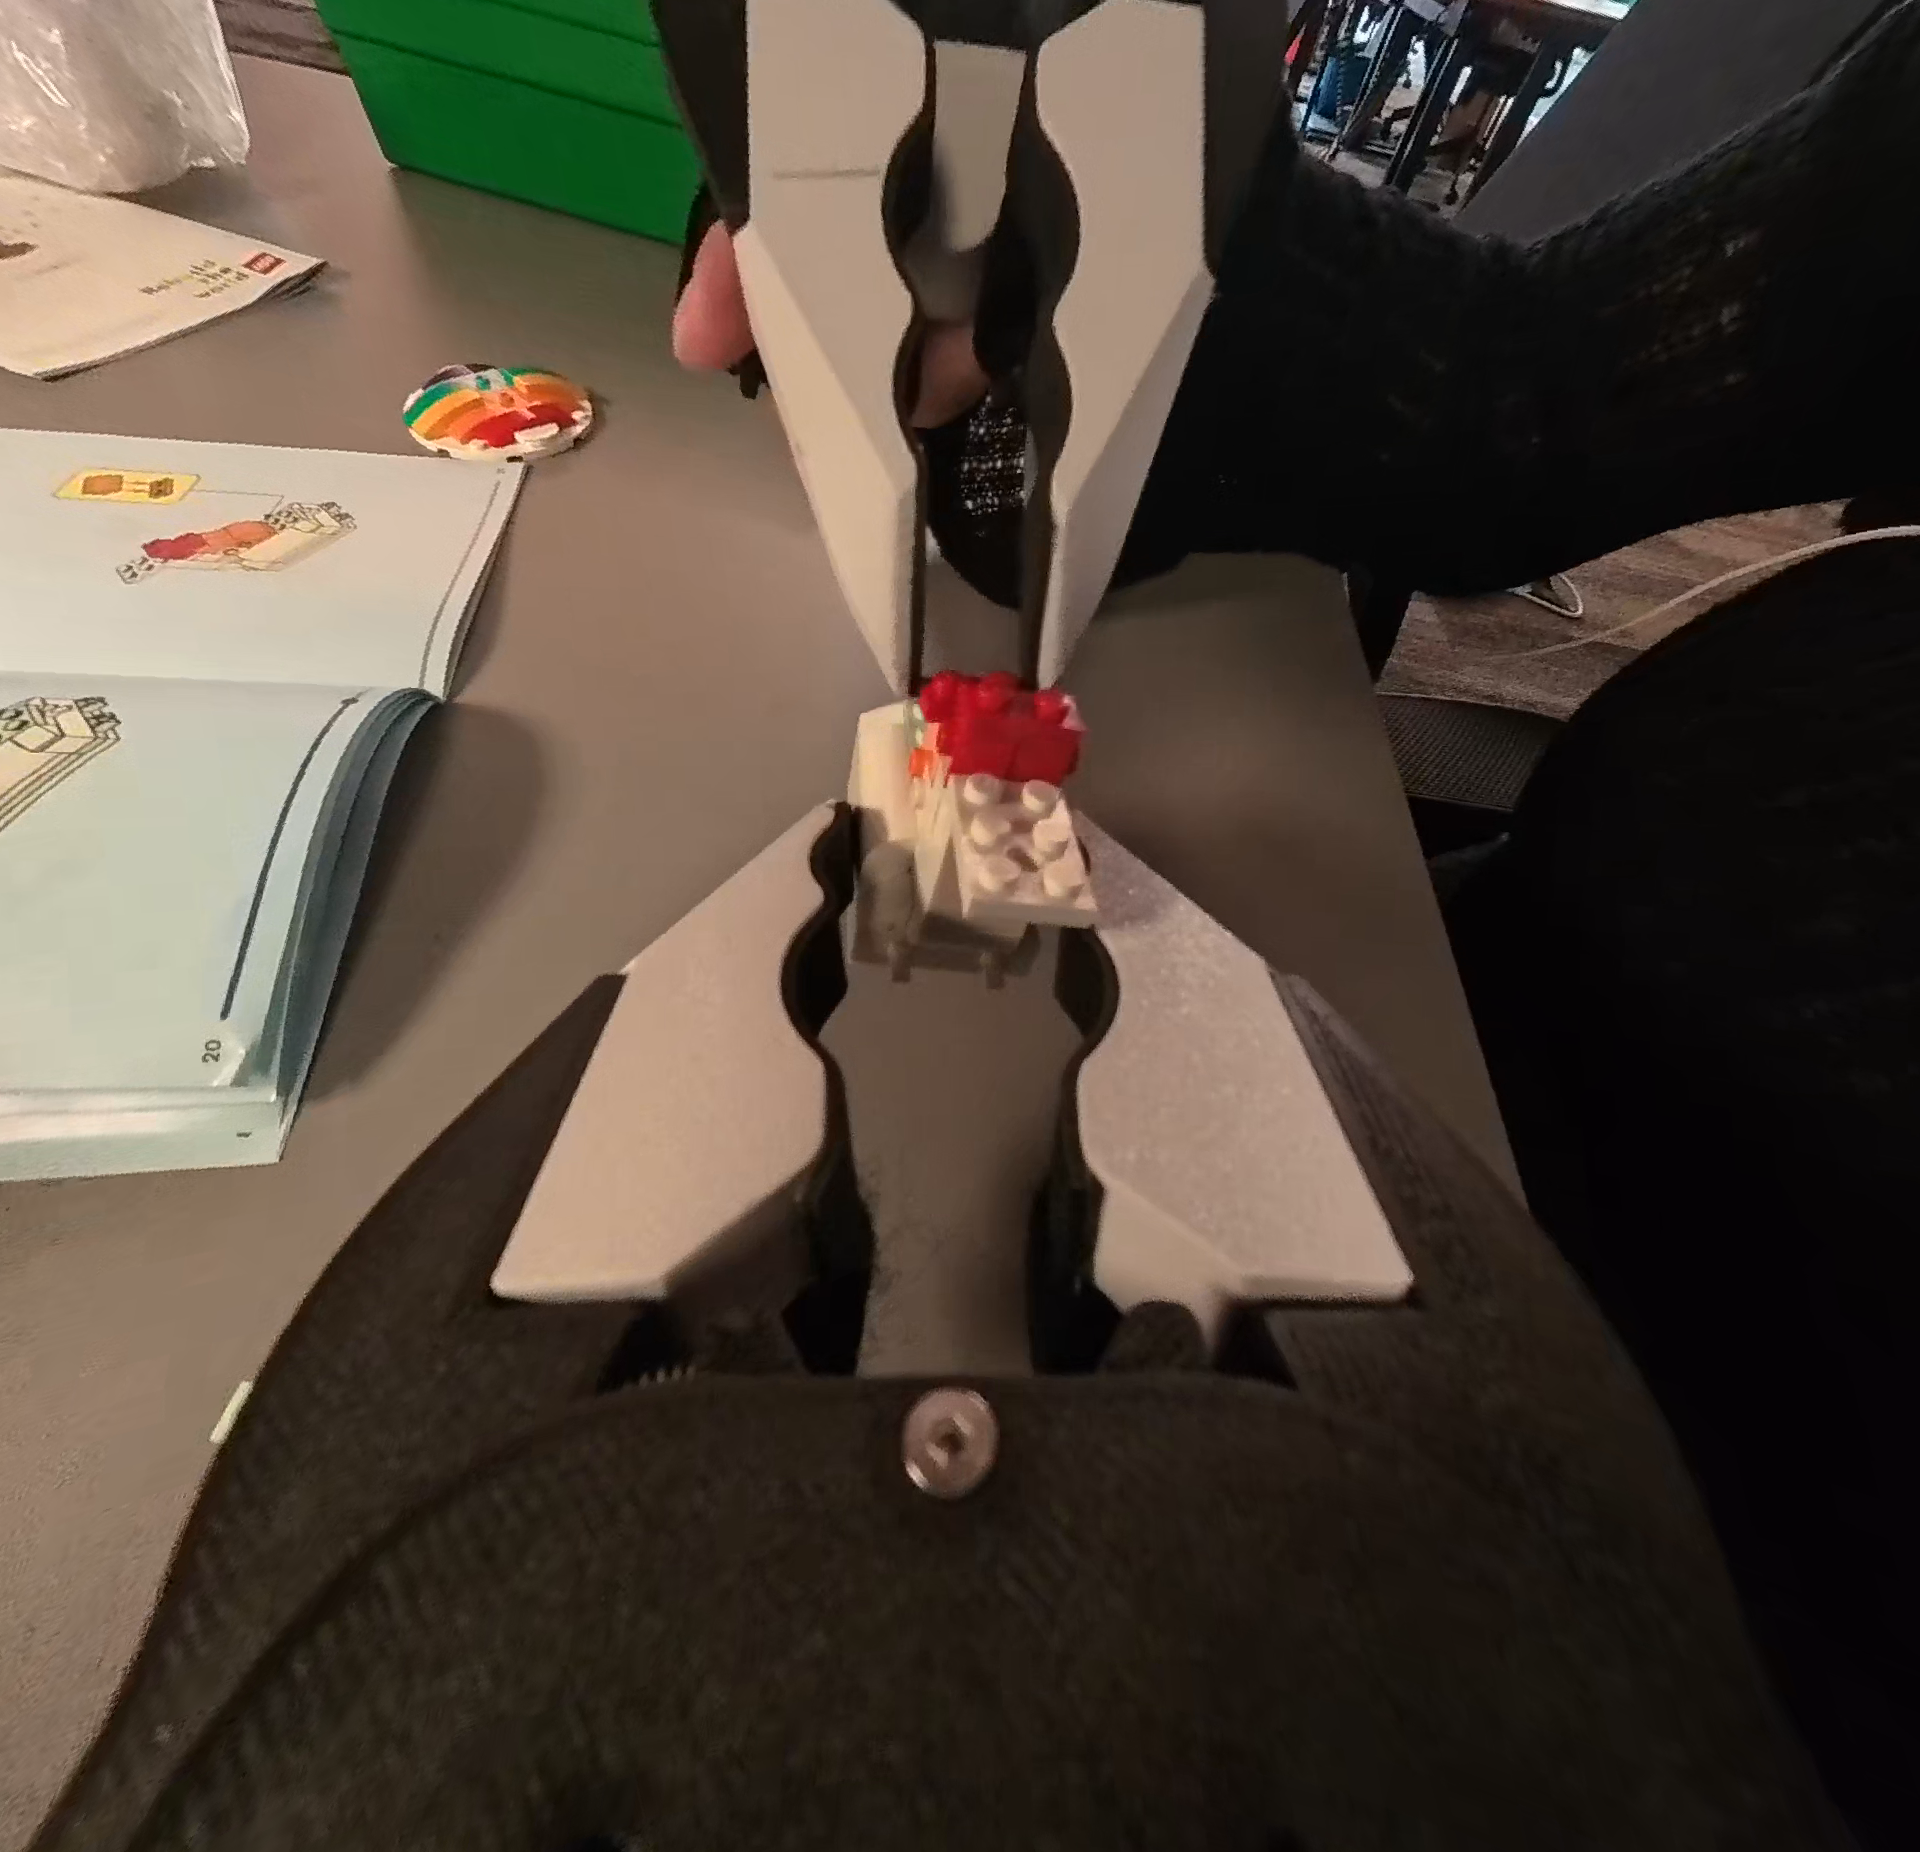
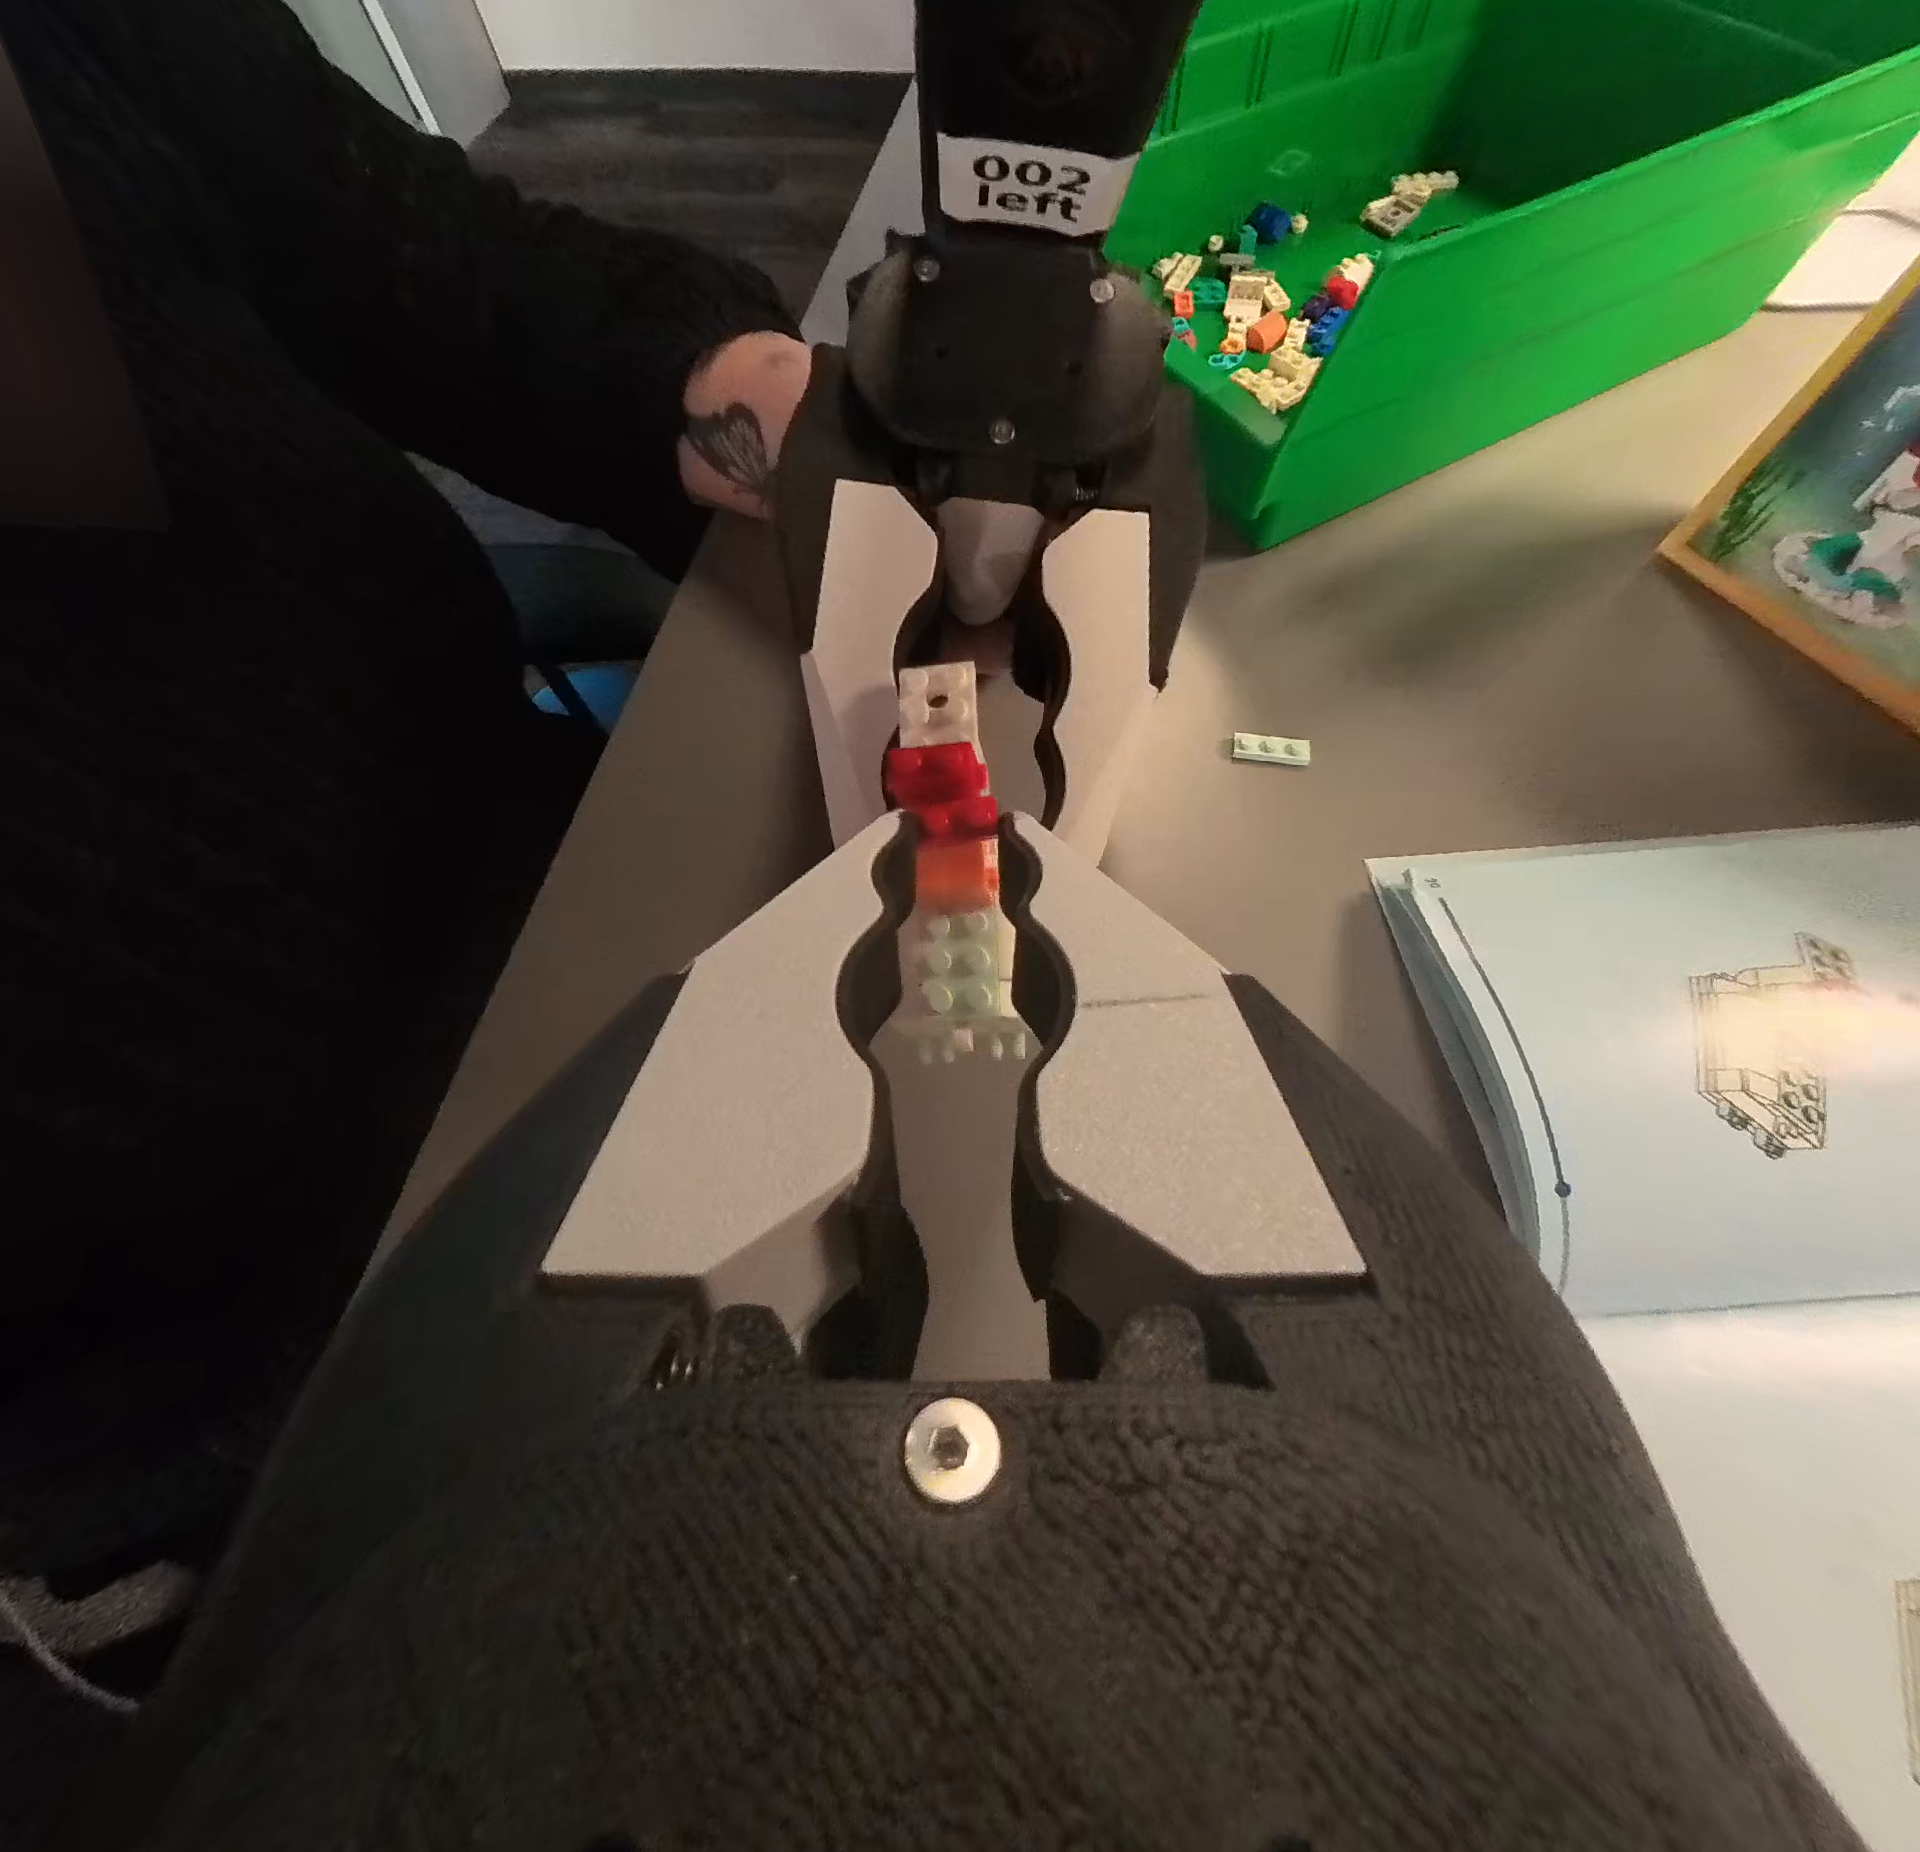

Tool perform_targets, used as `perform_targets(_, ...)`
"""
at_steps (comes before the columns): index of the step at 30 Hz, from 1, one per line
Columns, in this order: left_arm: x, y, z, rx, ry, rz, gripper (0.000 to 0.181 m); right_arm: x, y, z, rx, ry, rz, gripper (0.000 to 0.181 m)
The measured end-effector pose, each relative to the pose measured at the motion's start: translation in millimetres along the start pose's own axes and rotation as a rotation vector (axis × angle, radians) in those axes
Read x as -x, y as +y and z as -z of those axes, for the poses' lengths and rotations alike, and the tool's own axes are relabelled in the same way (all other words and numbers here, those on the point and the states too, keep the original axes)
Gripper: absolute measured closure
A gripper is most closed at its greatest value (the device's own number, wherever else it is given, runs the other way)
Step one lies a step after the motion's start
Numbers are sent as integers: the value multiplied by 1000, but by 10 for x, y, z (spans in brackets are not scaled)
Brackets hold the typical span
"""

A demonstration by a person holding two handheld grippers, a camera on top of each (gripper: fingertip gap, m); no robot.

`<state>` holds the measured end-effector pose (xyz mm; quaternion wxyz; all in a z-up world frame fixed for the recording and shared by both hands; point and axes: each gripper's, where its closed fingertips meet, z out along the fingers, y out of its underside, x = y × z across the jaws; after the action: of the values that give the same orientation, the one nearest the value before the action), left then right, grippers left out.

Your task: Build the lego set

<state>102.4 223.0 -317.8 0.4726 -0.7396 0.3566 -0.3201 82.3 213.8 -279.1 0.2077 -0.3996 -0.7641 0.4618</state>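
A small lego assembly is held in the air between my two grippers, over the grey table's near edge. In the left wrist view its white studded part (image 1: 1023, 852) sits between my left gripper's fingertips (image 1: 966, 857), which are shut on it. Its red bricks (image 1: 997, 732) are pinched by my right gripper (image 1: 977, 675), which comes in from above. In the right wrist view my right gripper (image 2: 951, 823) is shut on the assembly at its orange brick (image 2: 956, 872), below the red bricks (image 2: 935, 774). The left gripper (image 2: 977, 763) holds the far white end (image 2: 935, 711).
An open instruction booklet (image 1: 208, 763) (image 2: 1714, 1075) lies on the table (image 1: 644, 576). A green bin (image 2: 1455, 296) holds several loose bricks. A round multicoloured build (image 1: 497, 408), a pale green plate (image 2: 1271, 749), the set's box (image 2: 1818, 514), a second leaflet (image 1: 135, 285) and a plastic bag (image 1: 104, 57) lie around. The tips of both grippers are at nearly the same place. The pale green plate (image 2: 1271, 749) is about 12 cm from my left fingertips.
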Motion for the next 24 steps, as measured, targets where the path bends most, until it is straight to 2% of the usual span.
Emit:
perform_targets(11, 10, -34, 6, -25, -6, 0, 146, 2, -39, -32, 71, 86, 72, 167)
perform_targets(24, 26, -60, 26, -43, -9, 14, 146, -14, -25, -27, 90, 106, 97, 162)
